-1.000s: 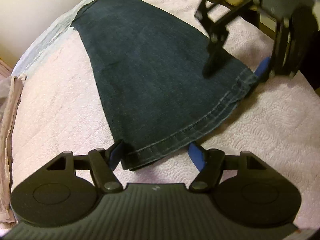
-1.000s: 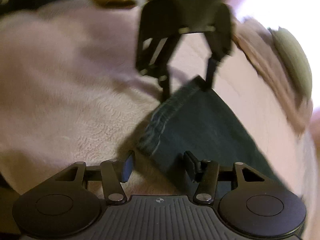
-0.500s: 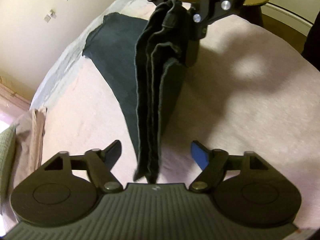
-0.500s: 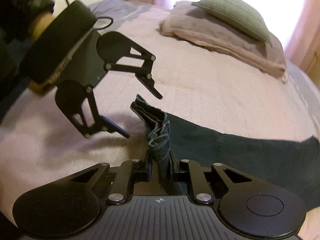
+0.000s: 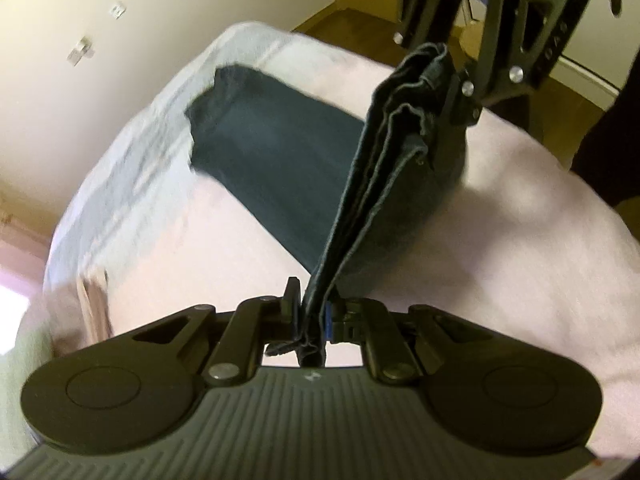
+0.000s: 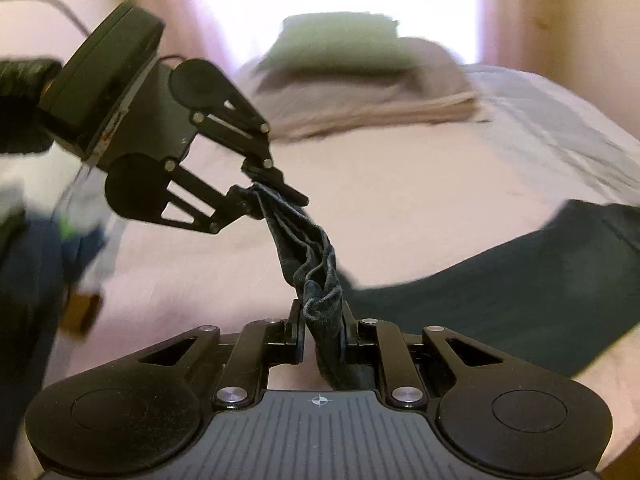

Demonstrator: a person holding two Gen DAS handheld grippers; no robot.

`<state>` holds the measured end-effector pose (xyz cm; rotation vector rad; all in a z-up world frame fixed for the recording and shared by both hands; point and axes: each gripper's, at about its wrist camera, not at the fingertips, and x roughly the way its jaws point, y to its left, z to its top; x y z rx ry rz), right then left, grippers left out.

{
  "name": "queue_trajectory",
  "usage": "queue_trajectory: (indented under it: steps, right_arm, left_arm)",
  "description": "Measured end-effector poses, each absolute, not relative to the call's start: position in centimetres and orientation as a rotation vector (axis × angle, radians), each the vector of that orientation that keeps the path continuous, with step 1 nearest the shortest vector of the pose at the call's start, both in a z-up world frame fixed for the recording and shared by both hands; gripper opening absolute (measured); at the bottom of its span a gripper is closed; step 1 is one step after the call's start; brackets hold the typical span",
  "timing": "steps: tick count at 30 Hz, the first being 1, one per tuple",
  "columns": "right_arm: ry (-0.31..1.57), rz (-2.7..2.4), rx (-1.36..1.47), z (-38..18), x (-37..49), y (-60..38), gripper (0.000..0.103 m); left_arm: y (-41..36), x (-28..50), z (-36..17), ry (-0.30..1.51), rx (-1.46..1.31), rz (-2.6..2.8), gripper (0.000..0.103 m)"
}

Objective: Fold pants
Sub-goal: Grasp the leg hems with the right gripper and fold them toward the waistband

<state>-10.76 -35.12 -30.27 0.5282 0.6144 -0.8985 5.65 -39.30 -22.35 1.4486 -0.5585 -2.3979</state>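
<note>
- Left claw (image 5: 310, 316) is closing on the pants (image 5: 384, 168) hem; right claw (image 6: 322, 330) is gripping it too.
- Keeping the hem taut should be helping it land squarely toward the bed's (image 5: 520, 240) far edge.

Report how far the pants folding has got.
Done: both tongs, left and right, grip the hem of the pants; the left is just closing on it. In hand: hem lifted off the bed. Left: carry it over to the flat waist end.
</note>
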Motion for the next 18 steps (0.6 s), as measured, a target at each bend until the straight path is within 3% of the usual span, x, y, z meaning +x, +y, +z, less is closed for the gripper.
queue_trajectory:
  steps: [4, 8, 12, 18]
  right_arm:
    - [0.475, -1.003, 0.610, -27.0, -18.3, -40.1, 0.011]
    - [0.376, -1.054, 0.695, -26.4, -27.2, -45.5, 0.011]
    - [0.291, -1.076, 0.852, -30.2, -36.6, -52.1, 0.011]
    - [0.235, -1.078, 1.123, -39.2, -46.7, -59.9, 0.011]
  left_arm:
    - [-45.4, -2.0, -18.3, -0.617, 1.469, -2.441, 0.009]
    - [-52.5, -11.1, -17.6, -0.604, 1.551, -2.466, 0.009]
    - [-60.2, -20.5, -21.3, -0.530, 1.664, -2.473, 0.009]
    - [-69.6, -30.1, -31.0, -0.334, 1.889, -2.477, 0.012]
